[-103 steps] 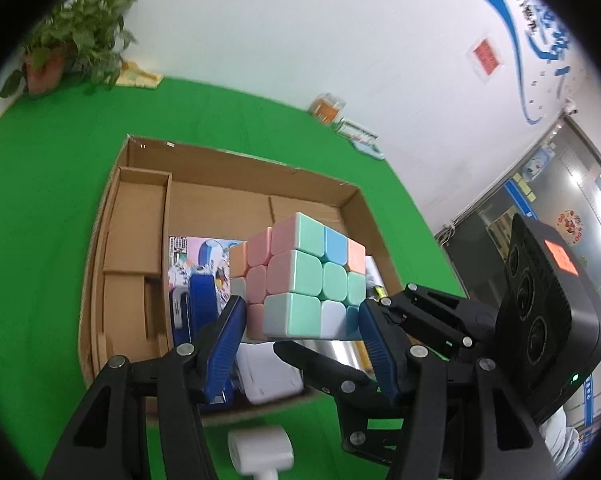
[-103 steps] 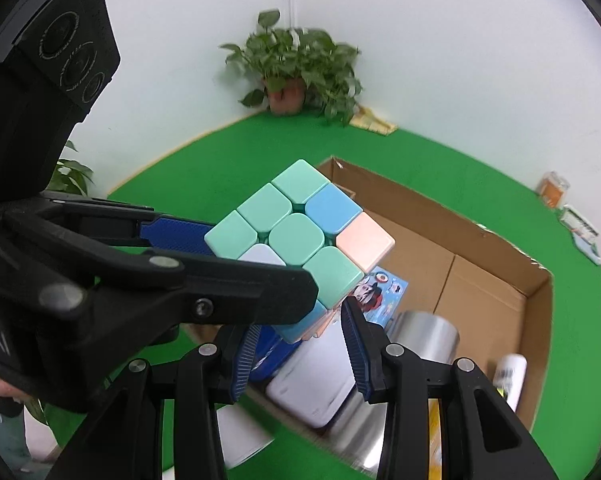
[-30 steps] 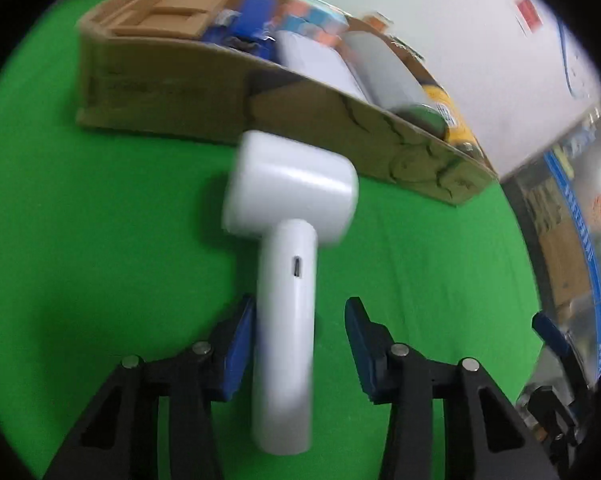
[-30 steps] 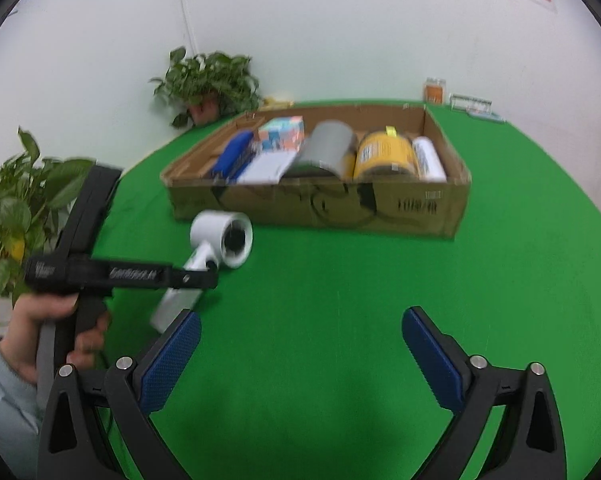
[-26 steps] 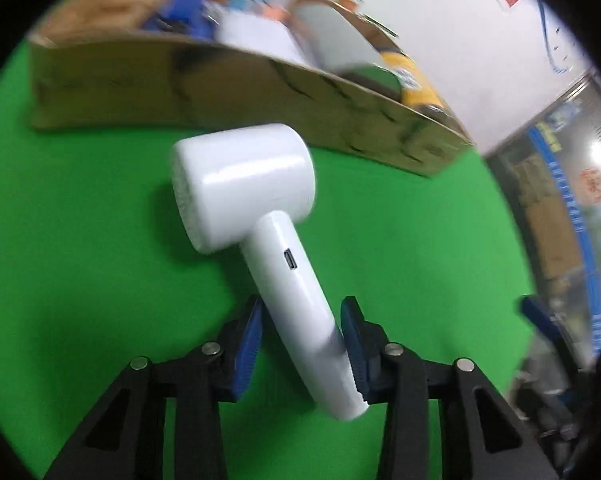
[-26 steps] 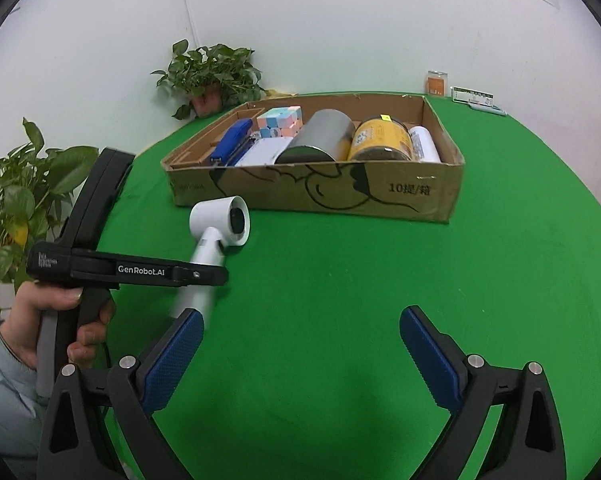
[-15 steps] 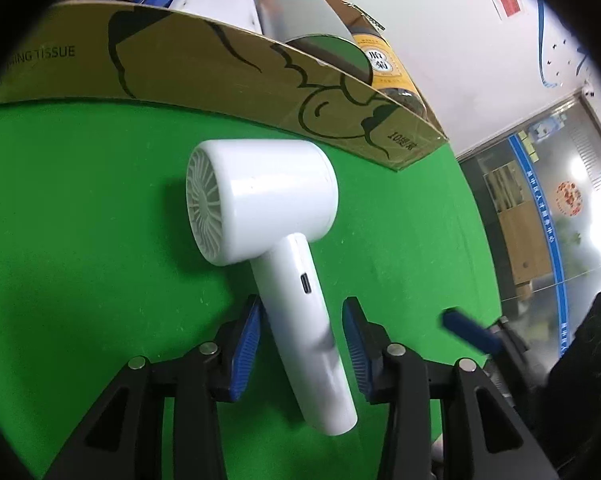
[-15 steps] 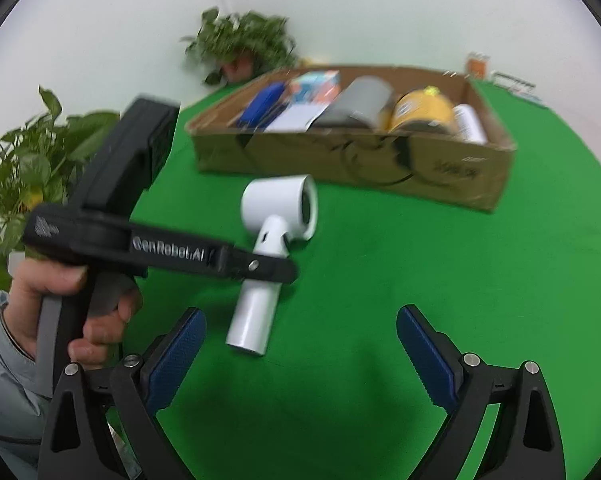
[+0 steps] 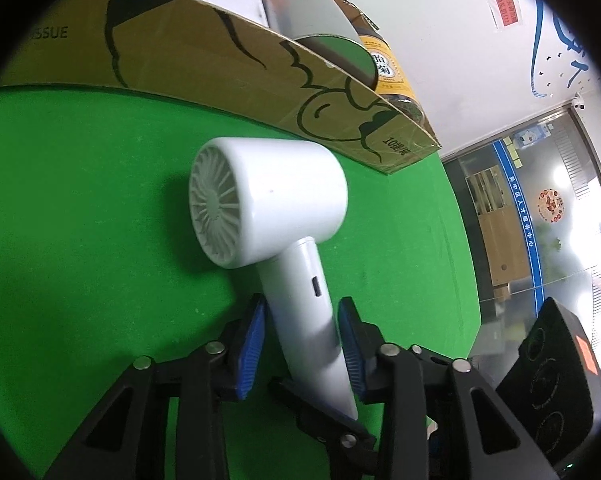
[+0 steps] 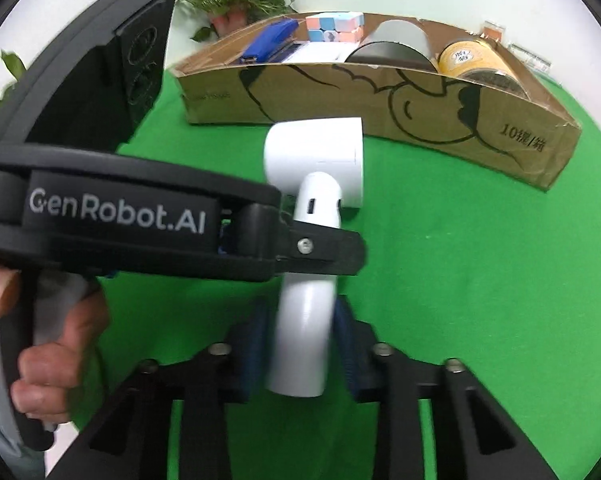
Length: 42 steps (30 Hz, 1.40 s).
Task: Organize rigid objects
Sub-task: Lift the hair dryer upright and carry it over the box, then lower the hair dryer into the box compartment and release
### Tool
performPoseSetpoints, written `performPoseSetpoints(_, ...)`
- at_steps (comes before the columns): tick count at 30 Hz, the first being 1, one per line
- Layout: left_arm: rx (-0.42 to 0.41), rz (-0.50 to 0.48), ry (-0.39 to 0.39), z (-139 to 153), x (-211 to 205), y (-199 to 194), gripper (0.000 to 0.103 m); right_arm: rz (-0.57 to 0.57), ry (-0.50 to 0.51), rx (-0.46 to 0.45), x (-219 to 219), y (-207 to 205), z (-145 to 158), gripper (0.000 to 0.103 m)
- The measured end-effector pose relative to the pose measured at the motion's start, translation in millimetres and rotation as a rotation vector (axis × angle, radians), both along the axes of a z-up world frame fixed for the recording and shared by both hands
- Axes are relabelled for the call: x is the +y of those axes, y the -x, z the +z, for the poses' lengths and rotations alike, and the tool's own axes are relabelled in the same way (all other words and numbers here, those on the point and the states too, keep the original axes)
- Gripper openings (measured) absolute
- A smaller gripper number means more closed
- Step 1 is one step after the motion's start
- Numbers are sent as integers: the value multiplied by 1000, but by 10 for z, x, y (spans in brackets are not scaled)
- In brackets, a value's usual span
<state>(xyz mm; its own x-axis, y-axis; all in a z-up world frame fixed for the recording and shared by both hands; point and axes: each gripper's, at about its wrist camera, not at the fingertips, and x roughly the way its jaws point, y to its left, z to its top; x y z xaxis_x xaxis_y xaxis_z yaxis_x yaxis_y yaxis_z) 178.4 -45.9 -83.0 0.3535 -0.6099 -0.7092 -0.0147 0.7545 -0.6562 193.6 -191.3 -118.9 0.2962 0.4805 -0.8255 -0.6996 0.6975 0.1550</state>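
Left gripper (image 9: 302, 344) clamps the white hair dryer (image 9: 268, 208) by its handle, just in front of the cardboard box (image 9: 204, 52); right gripper (image 10: 300, 344) closes round the handle's end, contact unclear, likely to take it over

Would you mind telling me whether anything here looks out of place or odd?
Yes: the white hair dryer is the one item outside the cardboard box, in front of its wall over the green mat, while the rest sits inside. Oddly, both grippers bracket its handle at once, the left gripper mid-handle and the right gripper at its end.
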Motion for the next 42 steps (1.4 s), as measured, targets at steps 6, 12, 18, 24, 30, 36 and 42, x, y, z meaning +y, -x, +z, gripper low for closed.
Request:
performPoseSetpoints(6,-30,15,-24,85,31,39,33,-34,-13,-14,64,54,54,27)
performPoseSetpoints(12,-166,40,-78,633,164,-9,33,-30,-110,-112,173,45,504,26)
performPoseSetpoints(18,-285,100,-152,1192,537,-217,32,4,-169,-194,616,-180,1040,26)
performPoseSetpoints(24,-335,122,-206,1634,1034,-623,32,35,-225,-208,1264,-580,1512,26)
performPoseSetpoints(30,-272,120,-216,1644,1532,-1190,32,4,-258,-69,1934,-1181,1604,26)
performPoseSetpoints(36,-140,97,-218,1269,2022,-1626,32,-42,-219,72,2534,-1606,1269,26)
performPoseSetpoints(42,-28,100,-171,759,2182,-1812,33,-75,-164,172,2753,-1821,805,26)
